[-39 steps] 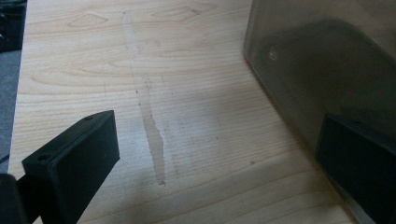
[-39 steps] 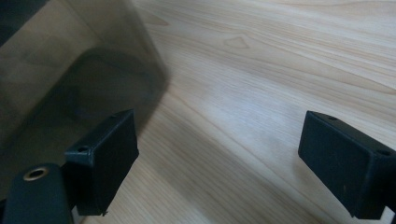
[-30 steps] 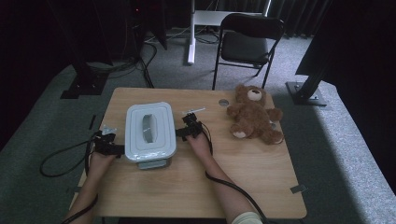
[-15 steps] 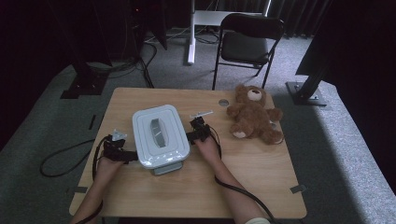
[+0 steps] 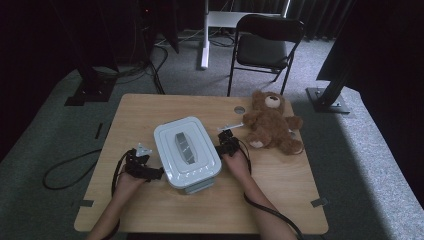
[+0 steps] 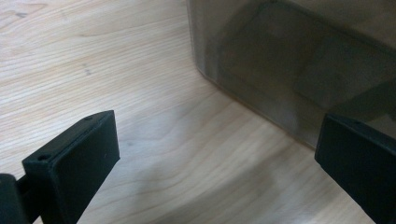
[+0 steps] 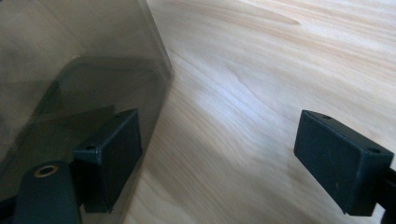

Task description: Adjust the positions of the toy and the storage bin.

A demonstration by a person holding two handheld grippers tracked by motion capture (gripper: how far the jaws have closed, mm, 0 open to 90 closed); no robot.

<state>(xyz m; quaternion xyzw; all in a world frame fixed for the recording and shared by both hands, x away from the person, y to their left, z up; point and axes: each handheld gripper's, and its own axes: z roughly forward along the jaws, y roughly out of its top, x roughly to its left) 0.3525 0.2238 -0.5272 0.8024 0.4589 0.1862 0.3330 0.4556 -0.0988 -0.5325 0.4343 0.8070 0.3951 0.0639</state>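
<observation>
Two grippers are flanking the lidded box [image 5: 187,152] sitting mid-table [image 5: 150,107]; the left gripper [image 5: 150,172] is resting against its left side, jaws spread wide; the right gripper [image 5: 225,147] is touching its right wall, jaws likewise gaping; a teddy bear [image 5: 271,121] is lying nearby.

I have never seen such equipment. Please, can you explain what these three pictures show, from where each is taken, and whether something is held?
A person sits at a wooden table, holding a two-jaw tool in each hand: the left gripper and the right gripper. The high view looks down from above. The other two come from cameras on the grippers, so their black jaws rise from the bottom. Between the grippers stands a grey lidded box; a teddy bear lies to the right. Both grippers are open beside the box walls, gripping nothing.
</observation>
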